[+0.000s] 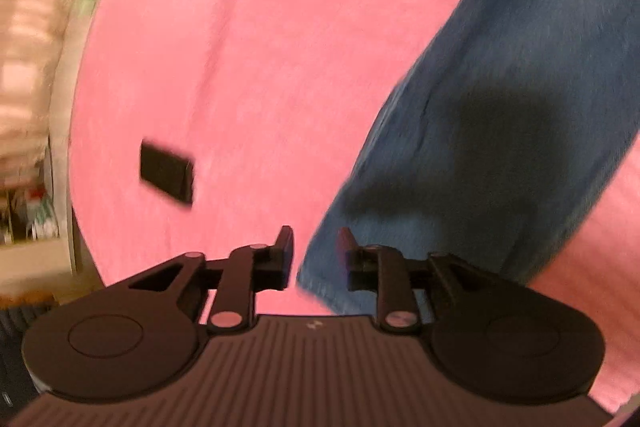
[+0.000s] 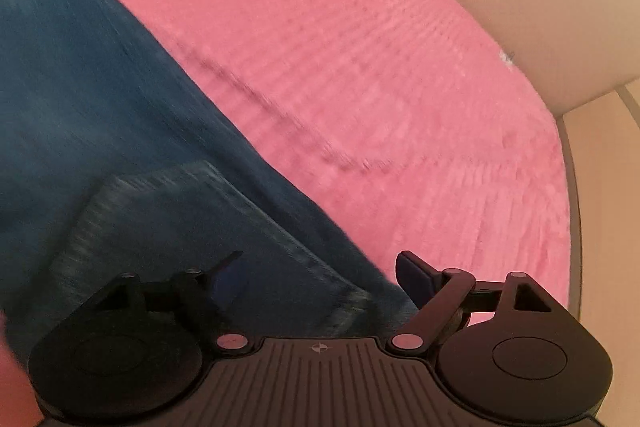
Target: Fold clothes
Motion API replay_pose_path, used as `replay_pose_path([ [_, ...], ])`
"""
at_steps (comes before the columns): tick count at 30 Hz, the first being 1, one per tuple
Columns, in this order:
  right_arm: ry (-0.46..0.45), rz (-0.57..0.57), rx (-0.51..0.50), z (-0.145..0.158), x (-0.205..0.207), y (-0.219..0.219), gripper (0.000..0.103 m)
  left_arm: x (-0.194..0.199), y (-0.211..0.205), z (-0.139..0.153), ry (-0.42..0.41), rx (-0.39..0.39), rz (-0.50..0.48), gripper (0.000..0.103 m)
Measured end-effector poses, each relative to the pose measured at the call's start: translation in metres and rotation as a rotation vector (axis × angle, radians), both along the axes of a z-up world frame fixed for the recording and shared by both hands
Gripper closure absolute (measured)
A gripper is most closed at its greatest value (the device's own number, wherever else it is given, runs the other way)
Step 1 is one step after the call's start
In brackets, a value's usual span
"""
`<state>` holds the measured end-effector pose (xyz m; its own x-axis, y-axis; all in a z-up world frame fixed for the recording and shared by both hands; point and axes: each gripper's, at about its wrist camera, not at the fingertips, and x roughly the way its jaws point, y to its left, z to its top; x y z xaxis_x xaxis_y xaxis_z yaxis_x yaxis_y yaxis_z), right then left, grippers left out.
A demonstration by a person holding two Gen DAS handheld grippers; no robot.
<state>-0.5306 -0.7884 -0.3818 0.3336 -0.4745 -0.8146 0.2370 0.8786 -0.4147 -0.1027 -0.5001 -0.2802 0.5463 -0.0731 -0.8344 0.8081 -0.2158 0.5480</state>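
Over pink bedspread [image 1: 240, 47], blue jeans [image 1: 500, 107] hem between released left claw [image 1: 316, 251], right claw [image 2: 324, 275] released.

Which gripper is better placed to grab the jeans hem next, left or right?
Right, I'd say. The right gripper is open astride the jeans hem; the left gripper, narrowly open, sits at the leg's edge over pink bedding.
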Motion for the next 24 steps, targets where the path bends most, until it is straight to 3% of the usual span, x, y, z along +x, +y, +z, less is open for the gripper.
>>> replay_pose_path([
  [3, -0.047, -0.01, 0.048, 0.015, 0.014, 0.041, 0.019, 0.011, 0.043, 0.012, 0.01, -0.058, 0.04, 0.067],
  [5, -0.075, -0.014, 0.087, 0.023, 0.029, 0.075, 0.019, 0.007, 0.072, 0.011, 0.04, -0.09, 0.005, 0.067],
  [11, -0.12, -0.028, 0.135, 0.038, 0.094, 0.17, 0.019, -0.028, 0.138, -0.047, 0.075, -0.06, -0.311, 0.066],
  [15, -0.101, -0.076, 0.157, 0.037, 0.137, 0.218, 0.019, -0.03, 0.16, -0.092, -0.021, -0.051, -0.486, 0.068],
  [16, -0.091, -0.083, 0.162, 0.037, 0.147, 0.229, 0.019, -0.027, 0.163, -0.098, -0.042, -0.046, -0.507, 0.069],
  [18, -0.053, -0.076, 0.149, 0.039, 0.167, 0.256, 0.019, -0.018, 0.169, -0.107, -0.075, -0.037, -0.547, 0.093],
  [22, -0.035, -0.046, 0.144, 0.039, 0.194, 0.283, 0.019, 0.004, 0.192, -0.072, -0.068, -0.184, -0.521, 0.097],
  [24, -0.027, -0.04, 0.148, 0.039, 0.2, 0.292, 0.019, 0.007, 0.201, -0.068, -0.057, -0.203, -0.521, 0.096],
])
